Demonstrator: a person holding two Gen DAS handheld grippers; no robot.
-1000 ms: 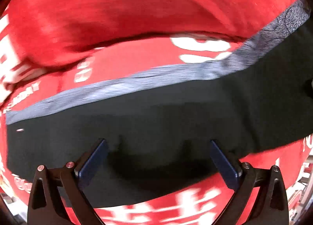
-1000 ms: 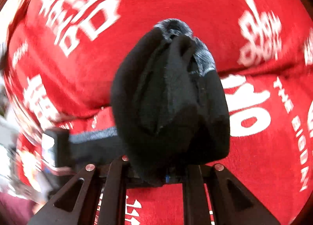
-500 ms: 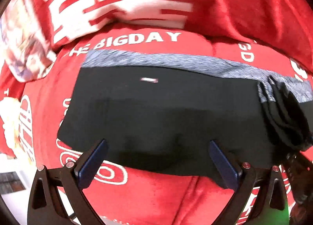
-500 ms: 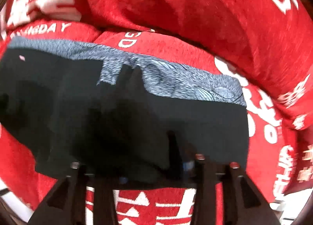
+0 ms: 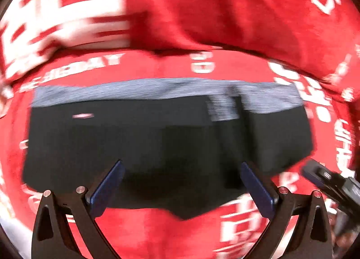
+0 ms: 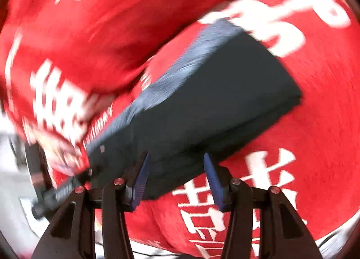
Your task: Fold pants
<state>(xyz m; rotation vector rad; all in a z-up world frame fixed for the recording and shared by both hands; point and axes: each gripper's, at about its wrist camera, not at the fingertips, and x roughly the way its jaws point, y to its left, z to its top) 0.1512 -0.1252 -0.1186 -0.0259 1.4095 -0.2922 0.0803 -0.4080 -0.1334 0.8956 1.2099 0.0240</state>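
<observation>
Red plush cloth (image 5: 225, 11) with white printed lettering covers the whole background of both views; a raised fold of it runs across the upper part of each frame.

Item: black pants (image 5: 157, 142) with a grey heathered waistband (image 5: 157, 89), folded into a flat block and lying on the red cloth. In the left wrist view the block spans the middle of the frame, waistband along its upper edge, a small pale label (image 5: 82, 115) near the upper left corner. In the right wrist view the pants (image 6: 213, 101) run diagonally from lower left to upper right, stacked layers visible at the right end.

Left tool (image 5: 180, 189): blue pads spread wide at the bottom of the frame, nothing pinched, above the near edge of the pants.

Right tool (image 6: 176, 182): pads apart, nothing pinched, over the lower edge of the pants; whether they touch the fabric cannot be told. Its far end also shows at the lower right of the left wrist view.

Both views are motion-blurred.
</observation>
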